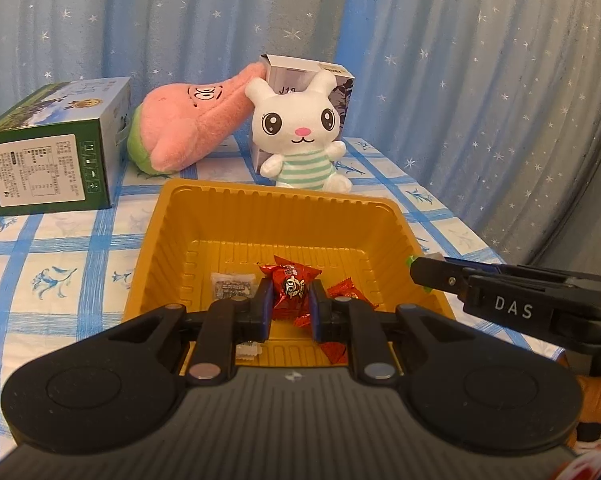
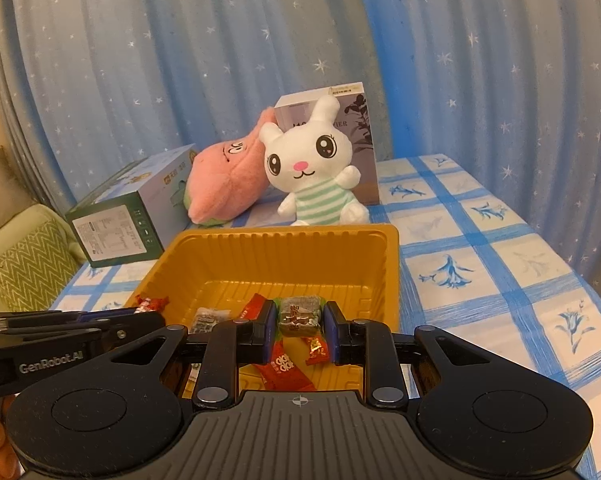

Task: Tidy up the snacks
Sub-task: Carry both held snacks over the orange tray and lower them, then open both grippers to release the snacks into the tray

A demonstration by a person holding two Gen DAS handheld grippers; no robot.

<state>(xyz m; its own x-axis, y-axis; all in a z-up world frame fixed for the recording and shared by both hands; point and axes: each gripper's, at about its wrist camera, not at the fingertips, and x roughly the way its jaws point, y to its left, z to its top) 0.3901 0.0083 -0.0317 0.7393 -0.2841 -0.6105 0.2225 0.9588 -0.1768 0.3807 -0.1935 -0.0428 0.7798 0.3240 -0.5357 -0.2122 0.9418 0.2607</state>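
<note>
A yellow plastic tray (image 1: 276, 208) sits on the checked tablecloth, also in the right wrist view (image 2: 284, 248). My left gripper (image 1: 290, 304) is shut on a red wrapped candy (image 1: 292, 286) and holds it over the tray. My right gripper (image 2: 298, 320) is shut on a green-edged brown snack packet (image 2: 298, 314), also over the tray. Inside the tray lie a grey packet (image 1: 232, 286), another red candy (image 1: 346, 292), a long red bar (image 2: 284, 368) and a small orange-red candy (image 2: 315, 349). The right gripper's side shows in the left view (image 1: 420, 276).
A green-and-white box (image 1: 56, 148) lies at the back left. A pink plush (image 1: 188, 124), a white bunny plush (image 1: 300, 132) and a grey box (image 1: 300, 76) stand behind the tray. A blue star curtain hangs behind. A sofa cushion (image 2: 24, 264) is left of the table.
</note>
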